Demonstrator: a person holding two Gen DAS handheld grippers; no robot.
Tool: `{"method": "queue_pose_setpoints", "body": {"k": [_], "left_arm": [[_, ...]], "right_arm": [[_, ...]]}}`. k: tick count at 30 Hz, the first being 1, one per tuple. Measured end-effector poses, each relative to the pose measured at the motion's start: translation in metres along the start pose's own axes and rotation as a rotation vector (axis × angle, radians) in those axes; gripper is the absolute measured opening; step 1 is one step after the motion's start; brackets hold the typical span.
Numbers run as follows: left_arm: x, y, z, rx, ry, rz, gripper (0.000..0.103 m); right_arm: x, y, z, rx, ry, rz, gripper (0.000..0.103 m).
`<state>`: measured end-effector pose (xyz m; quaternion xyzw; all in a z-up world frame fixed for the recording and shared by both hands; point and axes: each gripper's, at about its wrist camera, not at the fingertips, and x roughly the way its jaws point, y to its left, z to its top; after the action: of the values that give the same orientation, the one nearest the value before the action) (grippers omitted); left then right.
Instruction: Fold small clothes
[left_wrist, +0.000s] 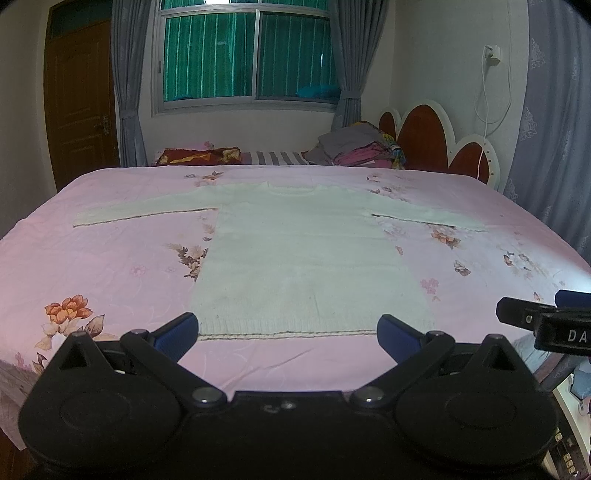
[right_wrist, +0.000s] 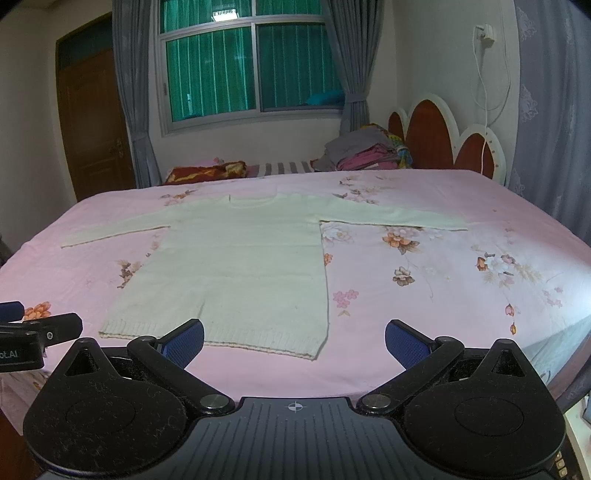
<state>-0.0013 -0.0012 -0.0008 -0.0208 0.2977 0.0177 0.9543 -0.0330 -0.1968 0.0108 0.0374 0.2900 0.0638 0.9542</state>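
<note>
A pale cream knitted sweater (left_wrist: 306, 254) lay flat, sleeves out, on the pink floral bedsheet (left_wrist: 110, 258). The left gripper (left_wrist: 288, 330) and right gripper (right_wrist: 294, 339) hung near its hem, blue-padded fingers (right_wrist: 406, 343) spread wide, pinching nothing.

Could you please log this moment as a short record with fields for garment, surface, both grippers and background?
garment: white sweater, spread flat, sleeves out to both sides, hem nearest the cameras
surface: pink floral bedsheet
left gripper: jaws open, empty, near the hem
right gripper: jaws open, empty, near the hem's right corner
background: pile of clothes by the headboard
fold progress: not begun
</note>
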Motion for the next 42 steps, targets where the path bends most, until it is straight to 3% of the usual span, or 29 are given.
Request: {"method": "queue_pose_setpoints", "body": {"k": [17, 29, 39, 42], "left_arm": [[0.035, 0.011, 0.023, 0.023, -0.002, -0.004, 0.103], [0.102, 0.026, 0.062, 0.044, 0.016, -0.038, 0.103], [0.148, 0.042, 0.097, 0.072, -0.023, -0.088, 0.103], [0.159, 0.045, 0.104, 0.068, -0.049, -0.062, 0.103]], "right_arm": [[0.035, -0.005, 0.012, 0.01, 0.016, -0.039, 0.103], [0.102, -0.003, 0.056, 0.033, 0.019, -0.081, 0.103], [0.144, 0.0, 0.091, 0.063, -0.003, -0.145, 0.103], [0.154, 0.003, 0.1, 0.055, -0.011, -0.164, 0.103]]}}
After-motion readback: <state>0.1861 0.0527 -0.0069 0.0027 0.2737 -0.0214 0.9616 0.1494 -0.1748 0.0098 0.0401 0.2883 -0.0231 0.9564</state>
